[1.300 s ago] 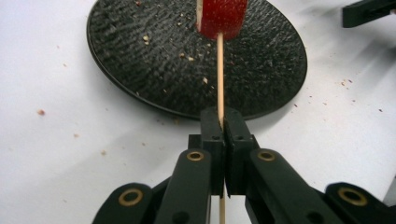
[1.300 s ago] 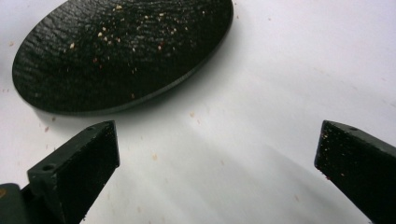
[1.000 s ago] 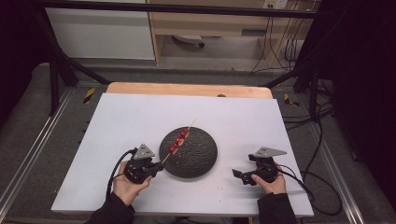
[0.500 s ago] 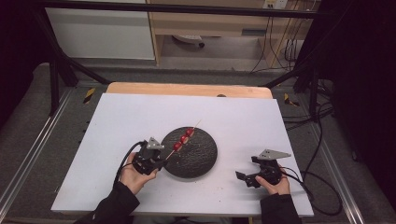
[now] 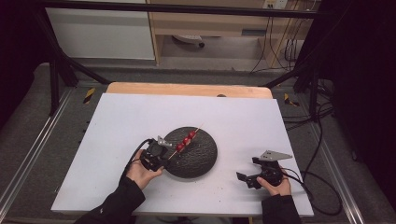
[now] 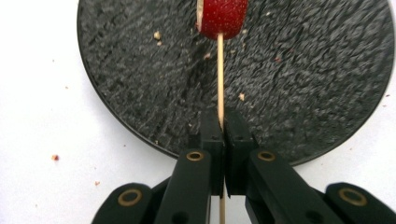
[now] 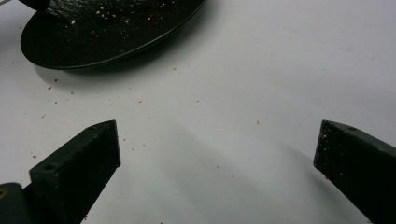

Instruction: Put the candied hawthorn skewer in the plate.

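The left claw (image 6: 223, 140) is clamped on the bare wooden end of a skewer (image 6: 220, 74), jaws pressed together with the stick running straight up between them to a red strawberry piece (image 6: 222, 17); in the high view the skewer (image 5: 187, 140) crosses the black plate (image 5: 201, 158) on a slant, its red pieces over the plate's upper left part and its far tip pointing away from the person. Whether the fruit rests on the plate or hangs just above it I cannot tell. The step in hand looks like lifting or carrying the skewer by its end, and doing it well means keeping the grip square on the thin stick, holding the stick level so the fruit does not slide, and moving slowly, since a long stick held at one end will swing. The right claw (image 5: 252, 175) rests on the desk (image 5: 116, 116) well to the right of the plate, jaws wide apart and holding nothing. Open desk lies all round the plate, widest toward the far side and the left; the near edge is close behind both hands, so any set-down is safer forward than back
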A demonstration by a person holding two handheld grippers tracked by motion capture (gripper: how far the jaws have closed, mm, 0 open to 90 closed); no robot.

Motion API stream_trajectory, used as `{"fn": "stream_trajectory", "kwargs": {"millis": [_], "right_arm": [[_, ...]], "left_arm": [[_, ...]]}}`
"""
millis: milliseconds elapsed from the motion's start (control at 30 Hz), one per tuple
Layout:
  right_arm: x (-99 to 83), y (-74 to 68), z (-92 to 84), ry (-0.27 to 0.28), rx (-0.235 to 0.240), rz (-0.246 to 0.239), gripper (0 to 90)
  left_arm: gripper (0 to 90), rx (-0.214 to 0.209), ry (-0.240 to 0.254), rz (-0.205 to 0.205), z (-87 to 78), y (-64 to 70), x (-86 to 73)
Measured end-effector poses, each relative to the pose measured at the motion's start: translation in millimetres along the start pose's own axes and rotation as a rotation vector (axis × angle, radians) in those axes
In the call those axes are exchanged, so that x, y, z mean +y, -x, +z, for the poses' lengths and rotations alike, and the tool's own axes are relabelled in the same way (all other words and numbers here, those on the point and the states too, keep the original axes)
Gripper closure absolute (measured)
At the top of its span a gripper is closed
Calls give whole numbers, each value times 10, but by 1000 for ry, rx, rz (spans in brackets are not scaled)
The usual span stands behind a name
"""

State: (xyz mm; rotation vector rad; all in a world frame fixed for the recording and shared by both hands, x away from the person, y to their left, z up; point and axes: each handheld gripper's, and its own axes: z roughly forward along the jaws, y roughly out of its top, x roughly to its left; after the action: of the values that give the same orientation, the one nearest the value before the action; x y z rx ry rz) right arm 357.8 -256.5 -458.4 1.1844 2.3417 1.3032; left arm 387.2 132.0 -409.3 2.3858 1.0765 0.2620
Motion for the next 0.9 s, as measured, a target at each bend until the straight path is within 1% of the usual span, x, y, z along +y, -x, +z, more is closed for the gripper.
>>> {"fn": "stream_trajectory", "kwargs": {"millis": [67,300,400,533,600,767,900], "right_arm": [[-2,1,-2,-1,0,-1,11],[-3,4,4,0,1,0,12],[-4,0,5,-2,2,5,13],[-4,1,3,-3,1,3,14],[-4,0,2,-3,2,4,14],[-4,-1,3,-4,3,7,15],[-5,-4,6,-10,7,11,17]], "left_arm": [[881,1,-12,2,16,0,2],[878,-3,-16,7,1,24,-5],[878,6,-22,6,-3,42,-2],[881,28,-35,20,-62,85,-24],[882,25,-36,19,-82,87,-43],[882,21,-60,21,-89,80,-91],[882,13,-69,16,-90,74,-97]]}}
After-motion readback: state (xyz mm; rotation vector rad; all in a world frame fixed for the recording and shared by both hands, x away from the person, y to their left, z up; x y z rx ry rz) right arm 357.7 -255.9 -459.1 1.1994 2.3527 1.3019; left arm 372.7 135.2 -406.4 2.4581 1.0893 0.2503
